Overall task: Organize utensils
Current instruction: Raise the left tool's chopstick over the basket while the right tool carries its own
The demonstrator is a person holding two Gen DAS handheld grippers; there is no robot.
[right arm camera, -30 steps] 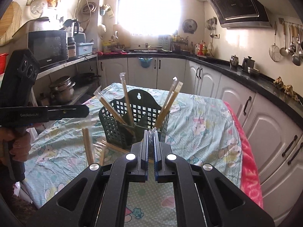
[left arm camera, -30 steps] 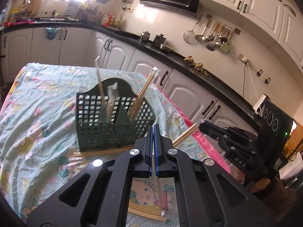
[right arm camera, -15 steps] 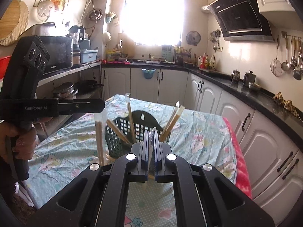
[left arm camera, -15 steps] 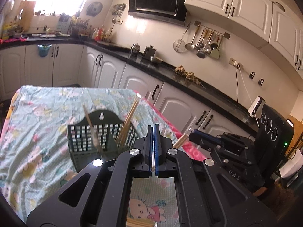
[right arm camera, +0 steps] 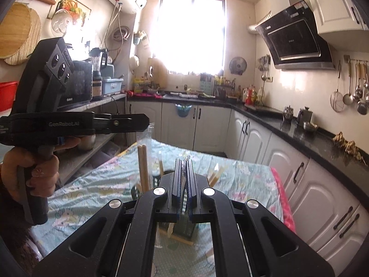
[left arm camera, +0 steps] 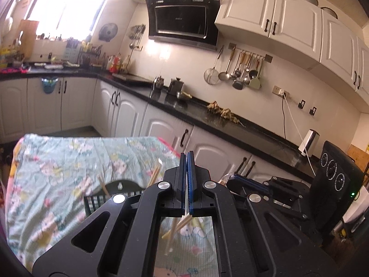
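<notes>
A dark green slotted utensil basket (left arm camera: 101, 197) stands on the table with wrapped chopsticks (left arm camera: 155, 175) sticking up; most of it is hidden behind the grippers. My left gripper (left arm camera: 186, 180) is shut on a clear wrapper holding a pair of chopsticks (right arm camera: 143, 166), which hangs below it above the table. My right gripper (right arm camera: 183, 180) is shut on a wrapped chopstick pair (left arm camera: 224, 179), its clear wrapper between the pads. Both are raised above the basket (right arm camera: 184, 226).
The table carries a pale green cartoon cloth (left arm camera: 57, 161). More wrapped chopsticks (right arm camera: 180, 239) lie on it beside the basket. White cabinets under a black counter (left arm camera: 207, 120) run along the right and back, close to the table's right edge.
Both grippers have risen and tilted up, so the basket has dropped low in both views. The left gripper's chopsticks have lifted with it. Both stay shut.
</notes>
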